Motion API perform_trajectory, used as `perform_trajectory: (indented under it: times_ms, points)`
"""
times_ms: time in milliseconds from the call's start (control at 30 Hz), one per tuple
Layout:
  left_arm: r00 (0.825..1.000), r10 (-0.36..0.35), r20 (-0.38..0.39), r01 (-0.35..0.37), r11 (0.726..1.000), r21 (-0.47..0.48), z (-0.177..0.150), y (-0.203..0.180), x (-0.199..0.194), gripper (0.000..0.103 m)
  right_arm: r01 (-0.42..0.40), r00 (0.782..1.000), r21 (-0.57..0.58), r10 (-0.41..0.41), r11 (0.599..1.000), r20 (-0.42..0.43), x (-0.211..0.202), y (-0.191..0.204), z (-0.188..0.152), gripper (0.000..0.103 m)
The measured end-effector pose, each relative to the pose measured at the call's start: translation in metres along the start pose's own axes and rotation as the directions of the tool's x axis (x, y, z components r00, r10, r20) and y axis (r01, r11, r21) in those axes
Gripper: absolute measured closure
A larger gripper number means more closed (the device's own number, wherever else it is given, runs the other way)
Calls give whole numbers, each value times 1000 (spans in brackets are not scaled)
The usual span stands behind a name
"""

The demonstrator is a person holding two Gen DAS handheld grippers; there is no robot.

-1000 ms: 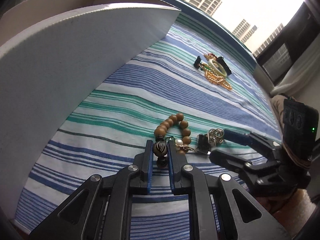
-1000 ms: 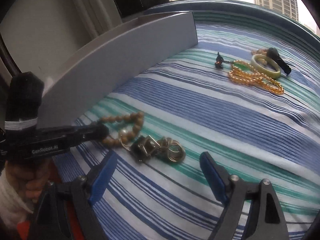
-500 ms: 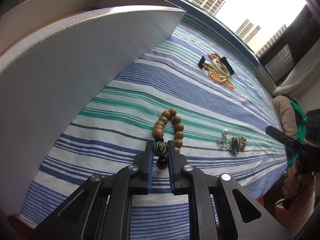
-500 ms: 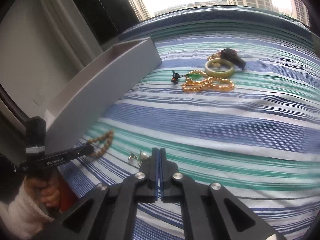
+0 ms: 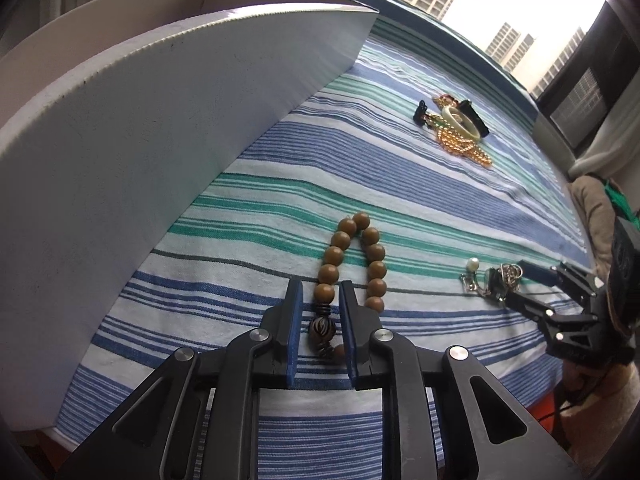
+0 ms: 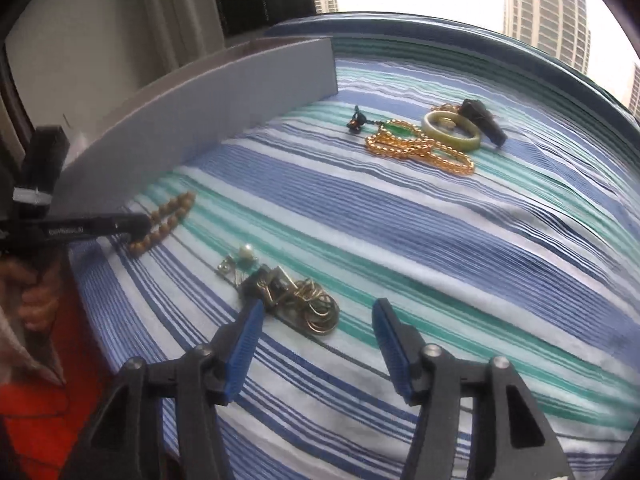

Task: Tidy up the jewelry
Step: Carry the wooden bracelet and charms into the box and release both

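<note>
The wooden bead bracelet (image 5: 352, 264) lay on the striped surface (image 5: 400, 184) near the white box (image 5: 160, 128). The left gripper (image 5: 320, 308) was opening, its striped bead between the pads, not pressed. The right gripper (image 6: 316, 344) was opening too, empty, just before the tangle of gold rings (image 6: 304, 300).

looks like a room in a high-rise flat, a home rather than a workplace. a striped cotton cloth (image 6: 440, 216) in blue, green and white covers the table, and a window just behind it shows tall apartment towers (image 6: 544, 4) against a pale sky. curtains (image 6: 176, 12) hang at the left. a plain white box (image 5: 160, 128) stands on the cloth, and household jewelry (image 6: 424, 144) lies loose nearby.
</note>
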State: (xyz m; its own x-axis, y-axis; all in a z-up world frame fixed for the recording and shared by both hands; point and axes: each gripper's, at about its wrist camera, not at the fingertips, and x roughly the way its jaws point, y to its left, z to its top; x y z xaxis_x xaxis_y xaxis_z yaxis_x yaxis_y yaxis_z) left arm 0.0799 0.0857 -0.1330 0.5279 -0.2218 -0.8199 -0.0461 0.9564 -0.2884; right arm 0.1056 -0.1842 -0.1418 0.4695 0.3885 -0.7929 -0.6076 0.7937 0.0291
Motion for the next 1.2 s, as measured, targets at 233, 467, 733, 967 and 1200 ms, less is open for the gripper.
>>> perform_trajectory:
  times_ms: [233, 467, 733, 967, 1200]
  points:
    - [998, 41, -40, -40, 999, 37, 6, -5, 2, 94, -41, 999, -42, 41, 998, 3, -5, 12, 8, 83]
    - [994, -112, 15, 112, 994, 0, 15, -12, -36, 94, -95, 991, 105, 84, 990, 104, -64, -1, 9, 83]
    - [978, -159, 138, 161, 987, -8, 41, -22, -103, 94, -98, 985, 177, 70, 979, 159, -89, -12, 22, 83]
    - [963, -52, 266, 65, 997, -42, 73, 2, -188, 94, -186, 975, 191, 157, 964, 157, -86, -5, 72, 84]
    - [924, 179, 338, -124, 976, -178, 109, 74, -219, 94, -299, 940, 47, 285, 953, 188, -90, 60, 181, 88]
